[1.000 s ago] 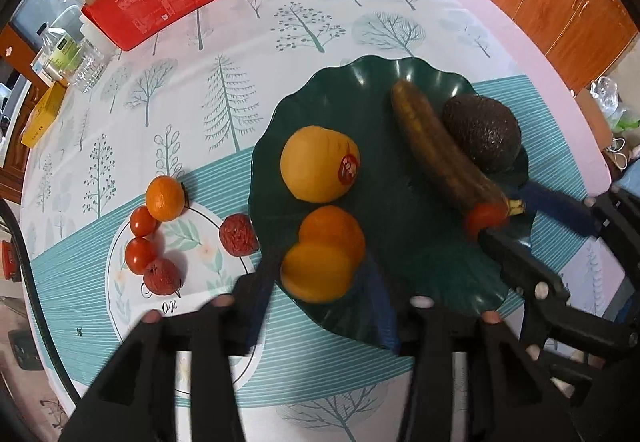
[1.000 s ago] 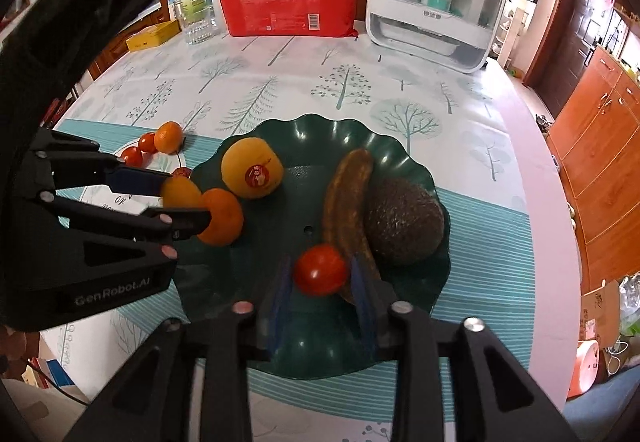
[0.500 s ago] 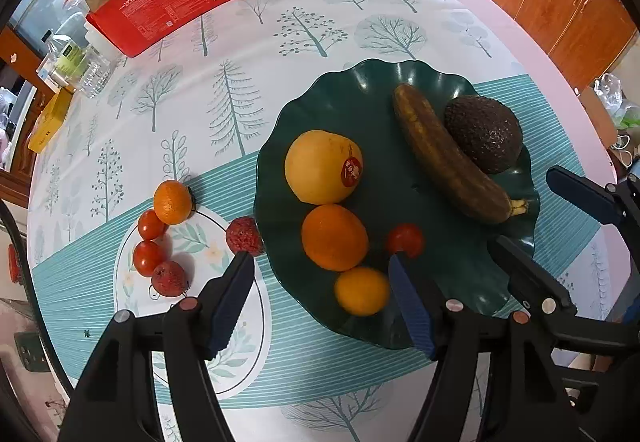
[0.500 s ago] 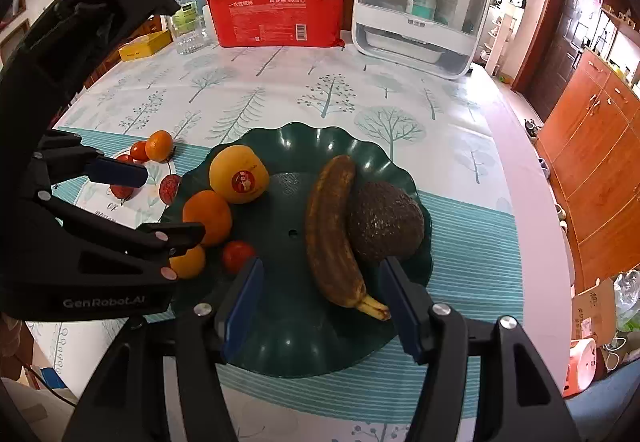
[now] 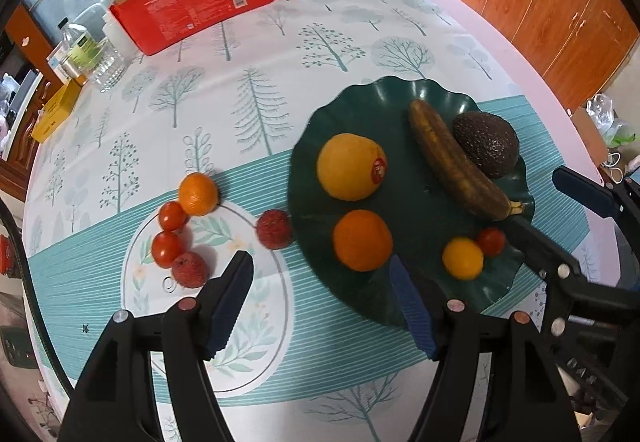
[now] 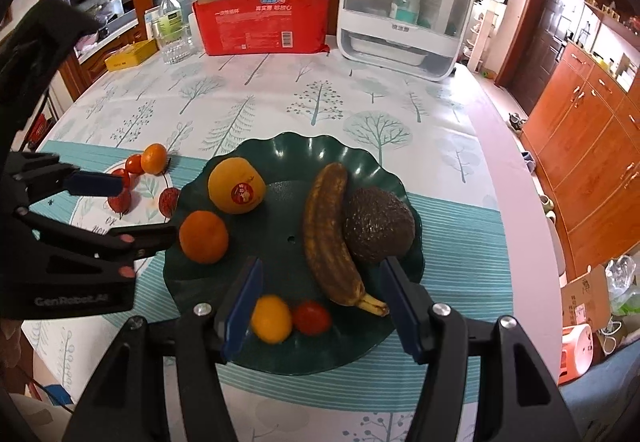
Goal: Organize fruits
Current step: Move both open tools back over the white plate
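**Both tongs empty above the fruit plate**

Left wrist view. The left gripper (image 5: 320,302) hangs over the near-left rim of the dark green scalloped plastic plate (image 5: 360,109), its blue-padded jaws set wide with nothing between them. On the plate: a large yellow-orange citrus with a red sticker (image 5: 351,166), a round orange (image 5: 362,240) below it, a small yellow-orange citrus (image 5: 462,257) touching a red cherry tomato (image 5: 490,241), a browned overripe banana (image 5: 454,161) lying against a dark rough-skinned avocado (image 5: 486,143). Off the plate, on the tree-printed white and teal tablecloth (image 5: 240,89): a red bumpy lychee (image 5: 273,228) just beside the rim, and further left a cluster of a small orange tangerine (image 5: 198,193), two more tomatoes (image 5: 172,215) and a second lychee (image 5: 189,269). The right gripper (image 5: 560,209) shows at the right edge.

Right wrist view. The right gripper (image 6: 320,302) is parted about halfway; the small citrus (image 6: 271,318) and tomato (image 6: 311,317) lie between its pads, neither touched. The banana's stem end (image 6: 372,304) sits near the right pad. A red multipack of cups (image 6: 262,25) and a white lidded storage box (image 6: 404,5) stand at the table's far side.
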`<state>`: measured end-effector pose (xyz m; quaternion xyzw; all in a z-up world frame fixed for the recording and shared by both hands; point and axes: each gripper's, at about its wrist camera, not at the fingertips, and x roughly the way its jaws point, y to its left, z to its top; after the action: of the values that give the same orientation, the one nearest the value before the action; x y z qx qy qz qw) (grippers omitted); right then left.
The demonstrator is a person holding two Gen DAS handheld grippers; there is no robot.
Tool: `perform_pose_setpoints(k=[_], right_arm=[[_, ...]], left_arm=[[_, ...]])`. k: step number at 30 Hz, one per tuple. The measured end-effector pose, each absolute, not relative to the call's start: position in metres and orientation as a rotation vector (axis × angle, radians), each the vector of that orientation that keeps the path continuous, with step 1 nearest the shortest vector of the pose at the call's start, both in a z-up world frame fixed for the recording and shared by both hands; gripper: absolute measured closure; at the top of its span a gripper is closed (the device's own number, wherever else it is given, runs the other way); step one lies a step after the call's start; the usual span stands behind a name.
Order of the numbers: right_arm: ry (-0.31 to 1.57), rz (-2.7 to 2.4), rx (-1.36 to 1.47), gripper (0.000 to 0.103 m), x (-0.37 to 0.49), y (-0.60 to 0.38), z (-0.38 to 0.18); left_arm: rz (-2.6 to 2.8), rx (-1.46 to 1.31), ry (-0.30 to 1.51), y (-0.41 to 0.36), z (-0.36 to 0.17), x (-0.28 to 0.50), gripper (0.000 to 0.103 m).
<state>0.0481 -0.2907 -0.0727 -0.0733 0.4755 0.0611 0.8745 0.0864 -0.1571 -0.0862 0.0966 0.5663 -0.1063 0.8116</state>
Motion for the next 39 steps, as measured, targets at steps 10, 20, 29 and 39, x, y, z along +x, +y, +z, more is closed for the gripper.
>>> perform_pose_setpoints(k=[10, 20, 29, 39], right_arm=[[0.975, 0.044, -0.093, 0.042, 0.035, -0.281, -0.063], [1.01, 0.043, -0.029, 0.042, 0.034, -0.242, -0.063], [0.969, 0.118, -0.058, 0.042, 0.062, -0.169, -0.043], [1.029, 0.178, -0.049, 0.042, 0.132, -0.117, -0.068]], left_arm=[[-0.268, 0.208, 1.122, -0.123, -0.067, 0.07, 0.025], [-0.274, 0.145, 1.054, -0.061, -0.046, 0.065, 0.024], [-0.216, 0.123, 0.989, 0.005, -0.025, 0.093, 0.019], [-0.217, 0.125, 1.04, 0.044, -0.077, 0.129, 0.018]])
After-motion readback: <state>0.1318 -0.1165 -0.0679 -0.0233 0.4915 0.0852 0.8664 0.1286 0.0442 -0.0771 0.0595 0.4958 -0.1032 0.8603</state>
